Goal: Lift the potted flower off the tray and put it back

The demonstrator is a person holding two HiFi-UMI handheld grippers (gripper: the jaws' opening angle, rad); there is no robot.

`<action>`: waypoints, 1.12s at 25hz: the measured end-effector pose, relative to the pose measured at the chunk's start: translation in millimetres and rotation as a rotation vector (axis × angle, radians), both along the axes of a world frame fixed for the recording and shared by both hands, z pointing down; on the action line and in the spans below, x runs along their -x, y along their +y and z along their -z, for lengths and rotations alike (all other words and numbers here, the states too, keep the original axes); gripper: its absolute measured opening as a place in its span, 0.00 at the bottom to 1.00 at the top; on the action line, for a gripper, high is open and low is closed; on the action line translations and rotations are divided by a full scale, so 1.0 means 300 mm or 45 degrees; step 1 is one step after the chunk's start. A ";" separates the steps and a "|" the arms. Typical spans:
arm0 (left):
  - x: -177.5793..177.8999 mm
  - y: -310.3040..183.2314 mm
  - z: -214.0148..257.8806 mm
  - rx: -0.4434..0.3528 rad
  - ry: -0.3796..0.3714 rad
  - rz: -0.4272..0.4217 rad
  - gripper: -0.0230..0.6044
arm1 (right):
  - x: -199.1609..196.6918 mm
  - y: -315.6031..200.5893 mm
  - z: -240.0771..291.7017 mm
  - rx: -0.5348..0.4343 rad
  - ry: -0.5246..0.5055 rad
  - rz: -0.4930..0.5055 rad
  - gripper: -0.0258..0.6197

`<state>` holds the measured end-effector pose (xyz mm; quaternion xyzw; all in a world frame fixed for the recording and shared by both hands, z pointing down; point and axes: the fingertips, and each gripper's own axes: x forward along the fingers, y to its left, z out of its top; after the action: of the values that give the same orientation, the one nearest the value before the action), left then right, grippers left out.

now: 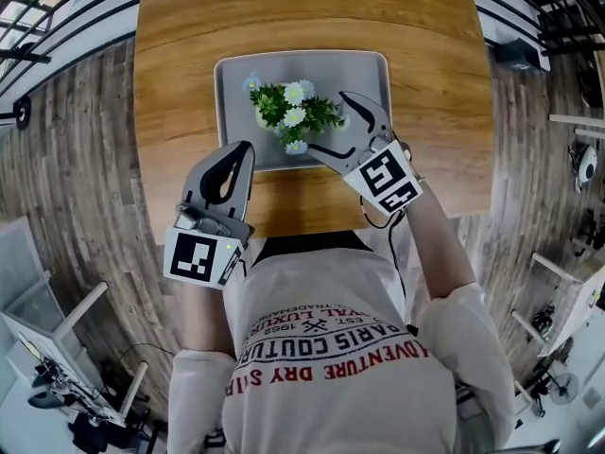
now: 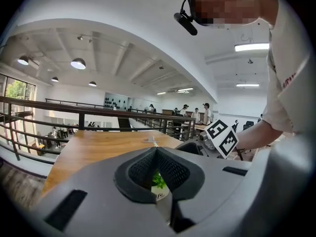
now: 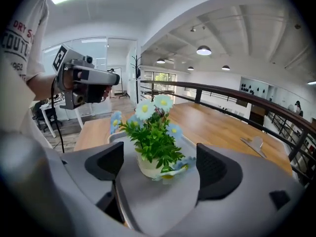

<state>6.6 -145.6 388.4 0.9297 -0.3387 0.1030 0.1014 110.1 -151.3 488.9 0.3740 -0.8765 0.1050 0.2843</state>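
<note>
A small white pot of green leaves with white and pale blue daisies, the potted flower (image 1: 293,116) (image 3: 154,137), stands upright on a grey tray (image 1: 364,74) (image 3: 163,201) in the middle of the wooden table (image 1: 189,64). My right gripper (image 1: 331,123) (image 3: 163,158) is open wide at the flower's right side, the pot just ahead of its fingertips and neither pad touching it. My left gripper (image 1: 244,149) (image 2: 157,149) hangs at the tray's near left corner with its jaws shut and empty. Through the gap behind its tips I glimpse the pot (image 2: 159,184).
The table's near edge lies just below the tray, against the person's shirt (image 1: 331,348). A small metal piece (image 3: 254,143) (image 2: 152,140) sits at the table's far end. A railing (image 2: 98,113) runs behind, with people standing beyond it.
</note>
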 end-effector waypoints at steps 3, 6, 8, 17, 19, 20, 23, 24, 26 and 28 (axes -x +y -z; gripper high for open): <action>-0.001 -0.020 -0.036 0.019 -0.012 0.047 0.06 | 0.021 -0.019 -0.059 0.046 -0.006 0.070 0.72; 0.003 -0.047 -0.053 0.032 -0.009 0.108 0.06 | 0.045 -0.040 -0.102 0.074 0.004 0.145 0.73; 0.005 -0.057 -0.067 0.042 0.000 0.138 0.06 | 0.063 -0.053 -0.123 0.084 0.008 0.185 0.73; 0.000 -0.076 -0.148 0.081 -0.014 0.236 0.06 | 0.119 -0.099 -0.203 0.112 -0.018 0.290 0.74; 0.007 -0.078 -0.158 0.086 -0.022 0.247 0.06 | 0.133 -0.099 -0.215 0.115 -0.019 0.311 0.75; 0.009 -0.079 -0.162 0.086 -0.025 0.252 0.06 | 0.138 -0.098 -0.220 0.114 -0.020 0.320 0.75; 0.013 -0.083 -0.169 0.081 -0.029 0.271 0.06 | 0.147 -0.097 -0.223 0.089 -0.049 0.323 0.75; 0.014 -0.083 -0.170 0.080 -0.030 0.276 0.06 | 0.148 -0.097 -0.221 0.077 -0.060 0.320 0.75; 0.014 -0.081 -0.172 0.080 -0.031 0.282 0.06 | 0.147 -0.100 -0.214 0.059 -0.076 0.309 0.75; 0.016 -0.080 -0.174 0.083 -0.031 0.284 0.06 | 0.145 -0.104 -0.203 0.043 -0.086 0.304 0.75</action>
<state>1.8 -169.5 440.6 0.8811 -0.4377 0.1132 0.1385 66.6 -182.6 549.7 0.2583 -0.9220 0.0975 0.2714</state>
